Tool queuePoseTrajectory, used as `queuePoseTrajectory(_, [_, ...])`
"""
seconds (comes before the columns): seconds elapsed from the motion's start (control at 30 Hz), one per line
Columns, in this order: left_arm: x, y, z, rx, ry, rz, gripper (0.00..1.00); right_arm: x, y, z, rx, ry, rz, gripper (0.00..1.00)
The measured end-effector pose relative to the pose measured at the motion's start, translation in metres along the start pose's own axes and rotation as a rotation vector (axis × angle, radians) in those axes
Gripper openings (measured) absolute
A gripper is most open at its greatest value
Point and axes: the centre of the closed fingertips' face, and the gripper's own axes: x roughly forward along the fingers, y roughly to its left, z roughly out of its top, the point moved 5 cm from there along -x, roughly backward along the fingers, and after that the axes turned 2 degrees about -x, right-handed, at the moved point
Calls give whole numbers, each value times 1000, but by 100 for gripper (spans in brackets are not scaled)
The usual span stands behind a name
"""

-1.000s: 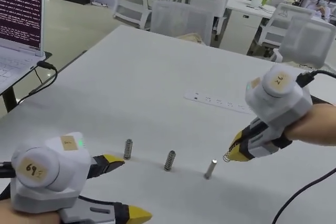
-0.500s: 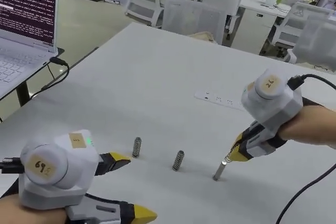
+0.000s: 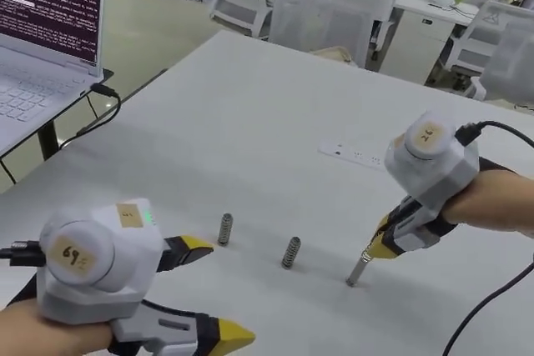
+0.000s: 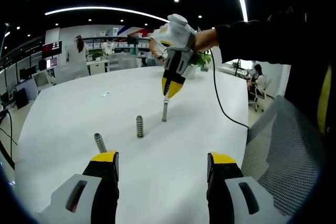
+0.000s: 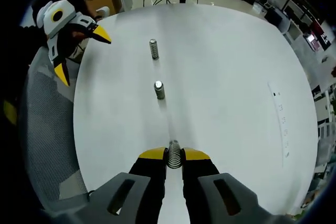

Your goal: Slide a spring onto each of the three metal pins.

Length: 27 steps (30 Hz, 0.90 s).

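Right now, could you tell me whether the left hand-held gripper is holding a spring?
No, the left hand-held gripper is open, with nothing between its jaws in the left gripper view.

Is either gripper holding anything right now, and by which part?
The right gripper pinches a spring by its coiled sides between the jaw tips, its end poking out toward the bare pin. The left gripper is open, holding nothing.

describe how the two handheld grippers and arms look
Both are chunky white housings with a round cap and dark jaws tipped in yellow. The left gripper carries a tan sticker handwritten 69, a small green light and a black cable at its rear. The right gripper has a tan handwritten label and a black lead. The left gripper view shows a dark sleeve on that arm.
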Motion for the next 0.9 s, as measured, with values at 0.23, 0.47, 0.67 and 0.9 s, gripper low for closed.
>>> queuePoseTrajectory(0.23, [0, 0, -1, 1, 6, -2, 64, 4, 1, -2, 5, 9, 11, 8])
queuePoseTrajectory(0.47, [0, 0, -1, -4, 7, -2, 63, 11, 1, -3, 9, 16, 20, 8])
queuePoseTrajectory(0.67, [0, 1, -2, -7, 6, -2, 63, 18, 1, -4, 12, 24, 24, 8])
queuePoseTrajectory(0.9, [0, 0, -2, -12, 8, -4, 63, 29, 2, -7, 11, 40, 32, 9])
